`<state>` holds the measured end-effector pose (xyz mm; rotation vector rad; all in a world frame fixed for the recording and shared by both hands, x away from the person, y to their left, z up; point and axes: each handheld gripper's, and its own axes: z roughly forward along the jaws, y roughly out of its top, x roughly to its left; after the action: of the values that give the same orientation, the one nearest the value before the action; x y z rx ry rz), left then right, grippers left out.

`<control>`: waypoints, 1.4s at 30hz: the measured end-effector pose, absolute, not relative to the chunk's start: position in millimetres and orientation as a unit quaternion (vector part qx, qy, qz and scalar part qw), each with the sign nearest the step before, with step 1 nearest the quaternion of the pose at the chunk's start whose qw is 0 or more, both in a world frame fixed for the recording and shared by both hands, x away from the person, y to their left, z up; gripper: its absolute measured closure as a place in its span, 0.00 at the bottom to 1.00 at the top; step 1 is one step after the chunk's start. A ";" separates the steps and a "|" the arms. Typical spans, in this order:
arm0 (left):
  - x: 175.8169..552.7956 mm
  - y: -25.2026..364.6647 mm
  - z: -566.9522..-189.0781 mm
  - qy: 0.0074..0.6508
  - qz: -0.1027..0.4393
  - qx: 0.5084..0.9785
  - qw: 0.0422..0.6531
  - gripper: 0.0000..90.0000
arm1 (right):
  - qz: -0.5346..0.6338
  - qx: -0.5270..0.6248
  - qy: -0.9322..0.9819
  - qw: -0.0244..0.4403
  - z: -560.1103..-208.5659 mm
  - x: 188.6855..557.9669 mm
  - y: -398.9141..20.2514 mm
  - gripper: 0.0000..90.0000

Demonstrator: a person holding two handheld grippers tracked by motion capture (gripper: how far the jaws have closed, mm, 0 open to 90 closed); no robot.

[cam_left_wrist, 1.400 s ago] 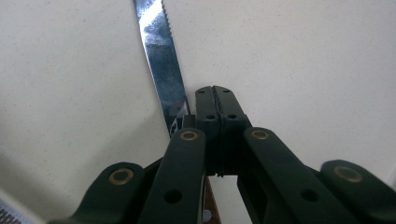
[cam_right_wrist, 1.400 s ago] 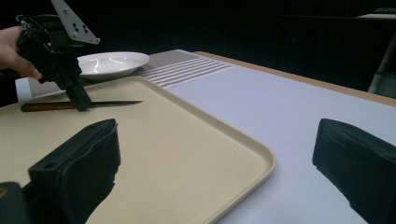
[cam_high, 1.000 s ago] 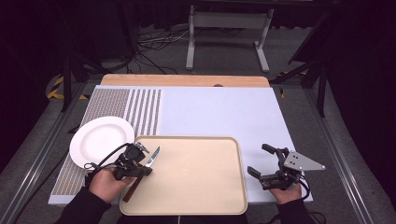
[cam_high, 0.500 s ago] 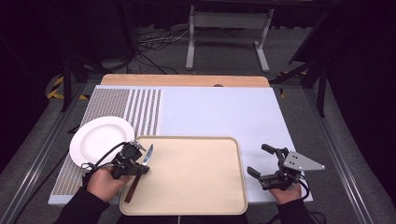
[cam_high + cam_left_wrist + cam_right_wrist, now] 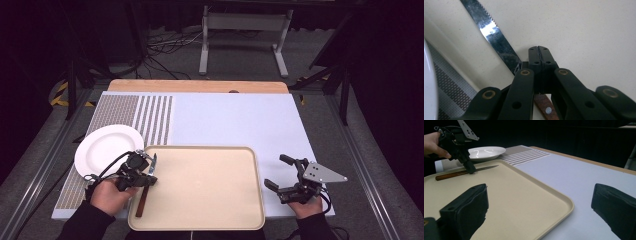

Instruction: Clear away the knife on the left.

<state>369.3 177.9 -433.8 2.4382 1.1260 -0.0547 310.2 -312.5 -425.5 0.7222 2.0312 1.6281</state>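
A knife with a brown wooden handle (image 5: 141, 201) and a serrated blade (image 5: 491, 32) lies near the left edge of the beige tray (image 5: 210, 195). Its blade points away from me. My left gripper (image 5: 149, 175) is shut on the knife where blade meets handle, and its jaws are pressed together in the left gripper view (image 5: 539, 50). From the right gripper view, the left gripper (image 5: 470, 168) comes down onto the knife (image 5: 451, 174). My right gripper (image 5: 275, 171) rests open on the table just right of the tray, with nothing between its jaws (image 5: 540, 195).
A white plate (image 5: 107, 147) sits on the striped mat (image 5: 150, 117), left of the tray's far corner and close to the left hand. The pale blue table top (image 5: 235, 120) stretches beyond the tray. A wooden strip (image 5: 200, 86) runs along the far edge.
My left gripper has drawn the knife a little to the left inside the tray, and the blade has swung to point more directly away. The right gripper has stayed still.
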 end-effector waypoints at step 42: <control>348.8 202.1 -388.0 0.311 0.087 0.828 0.459 0.00 | 0.590 0.259 0.733 0.217 -425.0 311.1 -311.9 0.02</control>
<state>348.8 202.1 -388.0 2.0383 0.7671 0.2143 311.1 -311.9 -425.0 0.7178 2.0311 1.6346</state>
